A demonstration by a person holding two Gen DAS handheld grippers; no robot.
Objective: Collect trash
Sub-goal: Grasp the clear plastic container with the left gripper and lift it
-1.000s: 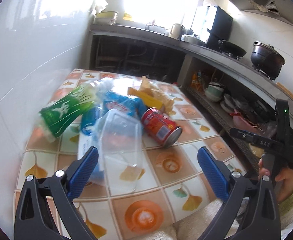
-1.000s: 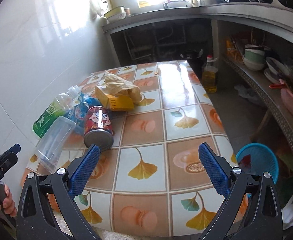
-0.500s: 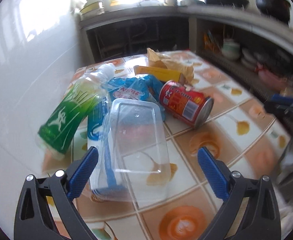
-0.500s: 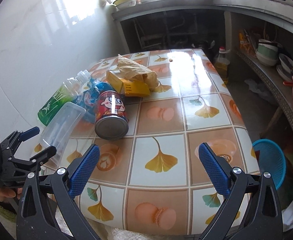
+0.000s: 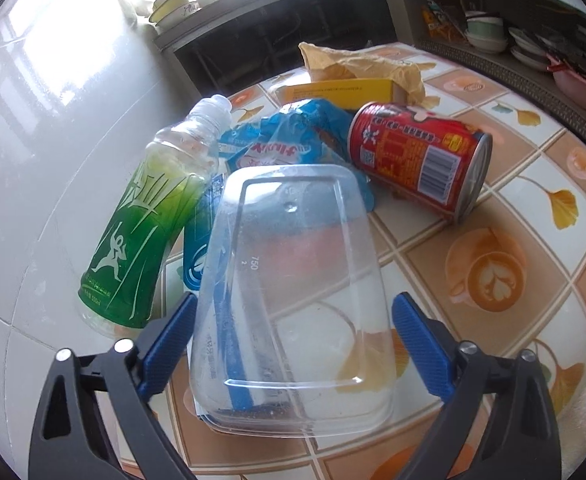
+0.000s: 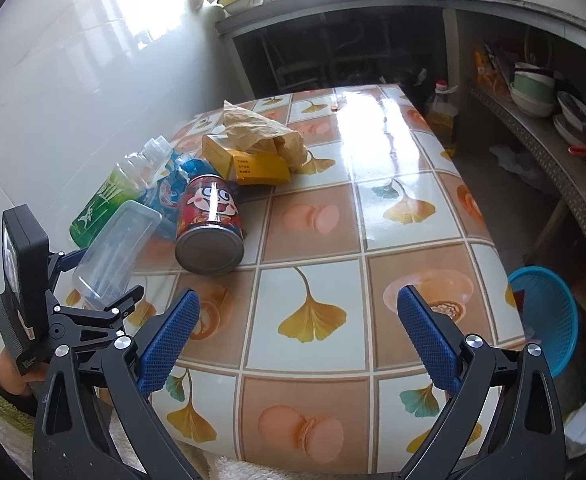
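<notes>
A pile of trash lies on the tiled table point(image 6: 393, 216): a clear plastic container point(image 5: 293, 300), a green-labelled bottle point(image 5: 149, 224), a blue wrapper point(image 5: 285, 144), a red can point(image 5: 417, 160) on its side, a yellow box point(image 5: 341, 90) and a crumpled brown paper bag point(image 5: 365, 62). My left gripper point(image 5: 293, 344) is open, its blue fingers on either side of the container's near end; I cannot tell if they touch it. My right gripper point(image 6: 297, 336) is open and empty above the table's near part. The left gripper also shows in the right wrist view point(image 6: 93, 276).
A blue basket point(image 6: 545, 316) sits on the floor right of the table. A white tiled wall point(image 5: 33, 140) runs along the table's left side. Shelves with bowls point(image 6: 533, 88) stand to the right. An oil bottle point(image 6: 441, 112) stands on the floor behind the table.
My left gripper has moved forward to the clear container, which now lies between its fingers. My right gripper has drifted slightly closer to the table.
</notes>
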